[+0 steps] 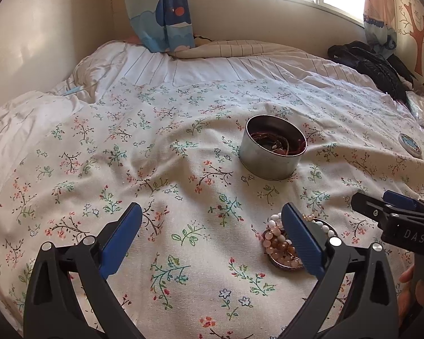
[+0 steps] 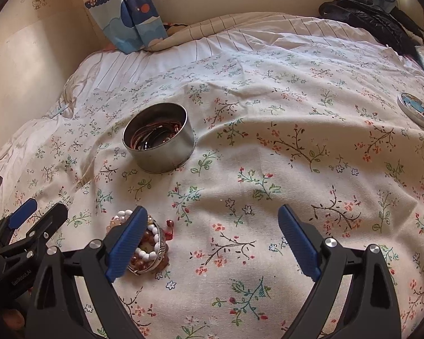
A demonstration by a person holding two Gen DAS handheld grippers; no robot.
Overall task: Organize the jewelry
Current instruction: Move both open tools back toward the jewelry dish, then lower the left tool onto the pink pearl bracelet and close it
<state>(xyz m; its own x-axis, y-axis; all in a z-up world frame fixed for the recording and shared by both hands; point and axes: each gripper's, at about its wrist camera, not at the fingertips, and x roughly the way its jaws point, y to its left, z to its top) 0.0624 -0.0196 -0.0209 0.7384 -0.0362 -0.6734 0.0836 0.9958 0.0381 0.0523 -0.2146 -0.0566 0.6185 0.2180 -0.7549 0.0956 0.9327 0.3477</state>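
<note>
Right wrist alone shows red bead (image 2: 170, 222) beside dish (image 2: 158, 257).

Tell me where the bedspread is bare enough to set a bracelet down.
Bare floral bedspread lies between the metal tin and the round lid, and left of the tin. It is crowded around the small dish of beaded bracelets, beside both open grippers.

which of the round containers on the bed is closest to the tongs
The small dish heaped with bead bracelets, right by both tongs; the metal tin and flat lid sit farther back.
</note>
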